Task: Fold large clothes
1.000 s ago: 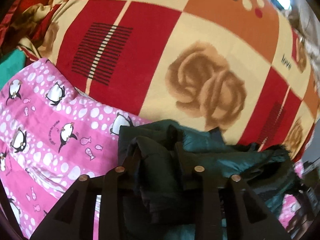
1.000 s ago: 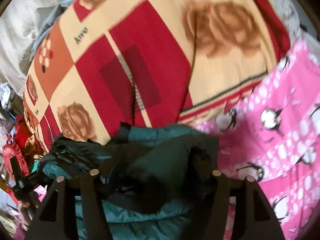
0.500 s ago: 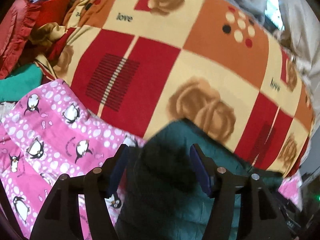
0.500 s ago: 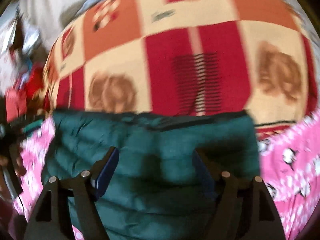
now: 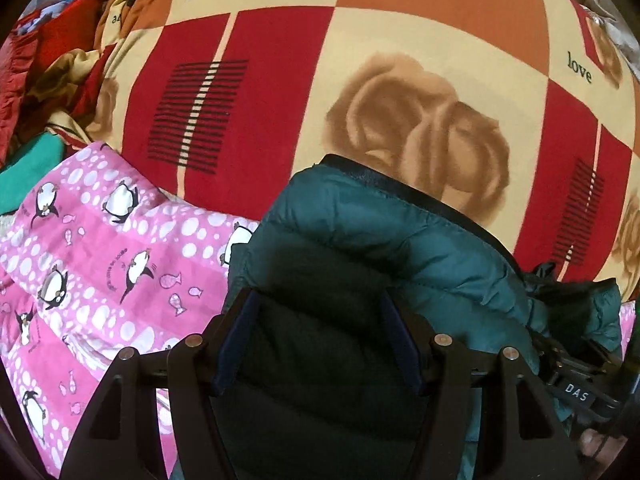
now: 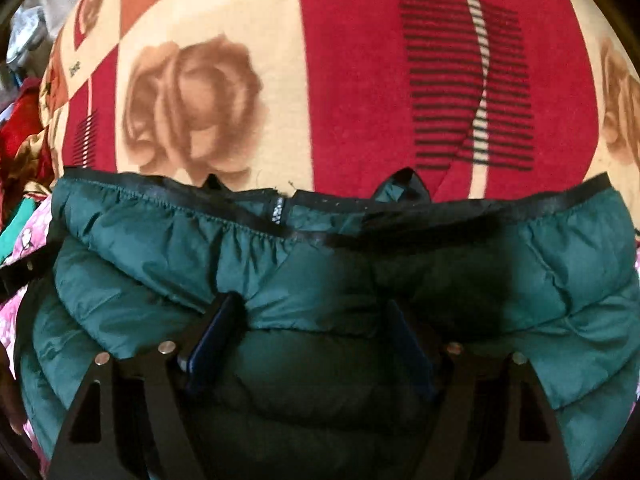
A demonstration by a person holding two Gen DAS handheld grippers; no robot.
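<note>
A dark green quilted puffer jacket [image 5: 384,232] with black trim lies folded on the bed, its hem edge facing away. In the right wrist view the jacket [image 6: 560,264] fills the lower half. My left gripper [image 5: 320,312] is open, its fingers [image 5: 240,328] spread just over the jacket's left part. My right gripper [image 6: 312,320] is open too, with its blue-padded fingers [image 6: 212,336] resting over the jacket's middle. Neither holds the fabric.
A red, orange and cream blanket [image 5: 360,60] with rose prints covers the bed beyond the jacket. A pink penguin-print quilt [image 5: 100,264] lies to the left. Red and teal cloths [image 5: 32,80] are heaped at far left.
A second ago both grippers were shut on the bunched jacket. They have let go and opened, and the jacket now lies flat and folded beneath them.
</note>
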